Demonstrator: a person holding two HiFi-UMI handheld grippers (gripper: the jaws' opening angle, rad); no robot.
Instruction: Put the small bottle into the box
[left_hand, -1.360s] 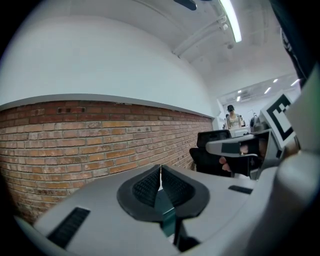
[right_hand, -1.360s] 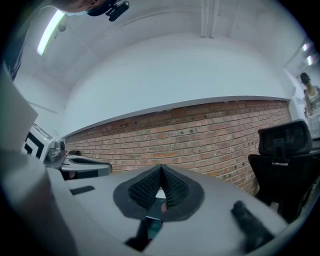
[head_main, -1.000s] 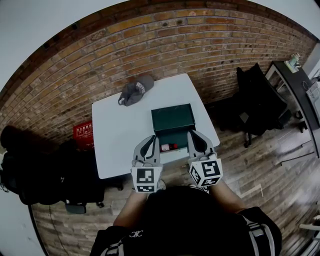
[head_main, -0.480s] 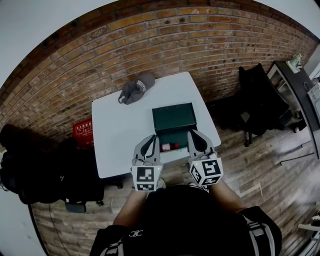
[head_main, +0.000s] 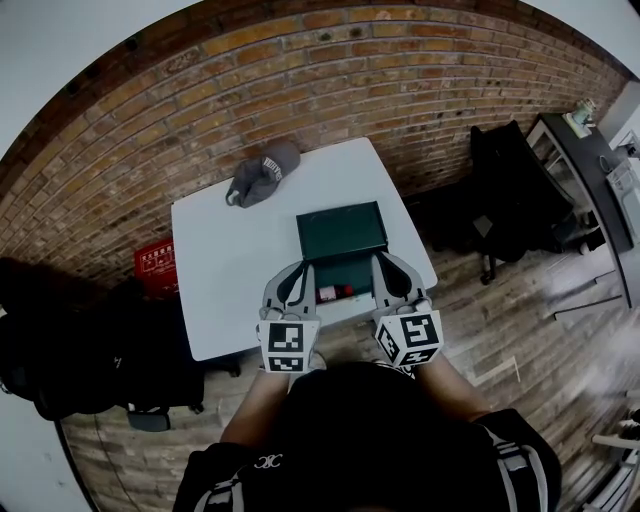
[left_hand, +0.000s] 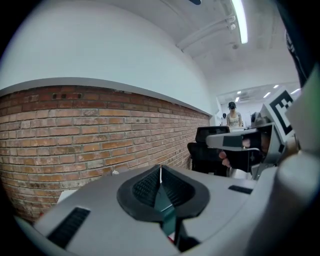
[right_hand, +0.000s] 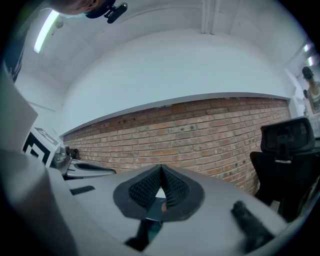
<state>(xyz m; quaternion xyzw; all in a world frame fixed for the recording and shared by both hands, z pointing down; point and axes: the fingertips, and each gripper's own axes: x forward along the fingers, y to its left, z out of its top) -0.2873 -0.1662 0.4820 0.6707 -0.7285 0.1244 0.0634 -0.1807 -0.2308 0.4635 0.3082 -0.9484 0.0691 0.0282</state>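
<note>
Resting in box (head_main: 342, 230), small bottle (head_main: 335, 293) — head view only

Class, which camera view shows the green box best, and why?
The head view: it shows the open green box on the white table from above. Both gripper views show only a green sliver past their shut fingers.

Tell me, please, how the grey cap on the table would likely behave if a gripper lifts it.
The grey cap looks like soft cloth with a slumped crown, so it would probably sag when lifted. Being cloth, it is likely light for its size. It lies flat near a far corner of the white table, so rolling seems unlikely.
</note>
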